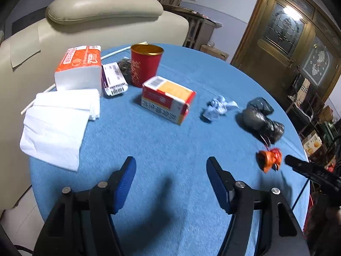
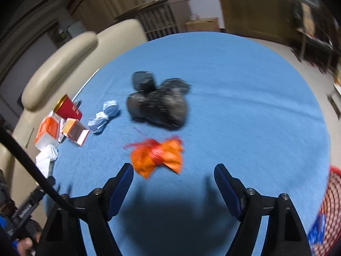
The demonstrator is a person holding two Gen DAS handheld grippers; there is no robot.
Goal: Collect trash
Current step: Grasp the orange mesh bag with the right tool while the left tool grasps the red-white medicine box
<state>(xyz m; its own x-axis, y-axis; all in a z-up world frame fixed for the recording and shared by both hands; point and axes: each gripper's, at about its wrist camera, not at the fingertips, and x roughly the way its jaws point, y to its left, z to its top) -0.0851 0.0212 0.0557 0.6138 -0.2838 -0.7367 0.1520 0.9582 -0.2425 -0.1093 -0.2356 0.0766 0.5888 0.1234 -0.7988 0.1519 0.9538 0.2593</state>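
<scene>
On the round blue table (image 1: 166, 140) lie a crumpled orange wrapper (image 1: 269, 159), a crumpled pale blue tissue (image 1: 217, 107) and a black plastic bag bundle (image 1: 262, 119). My left gripper (image 1: 171, 166) is open and empty above the table's near part. My right gripper (image 2: 173, 172) is open and empty, just short of the orange wrapper (image 2: 157, 156). The black bundle (image 2: 158, 101) and the blue tissue (image 2: 105, 115) lie beyond it. The right gripper's finger (image 1: 309, 168) shows at the right edge of the left wrist view, next to the orange wrapper.
A red cup (image 1: 145, 64), a red and yellow carton (image 1: 168, 98), an orange tissue pack (image 1: 78, 68), white napkins (image 1: 59, 123) and a purple and white packet (image 1: 114, 79) sit at the table's left. A beige armchair (image 1: 102, 17) stands behind. A red mesh basket (image 2: 329, 211) is at the right.
</scene>
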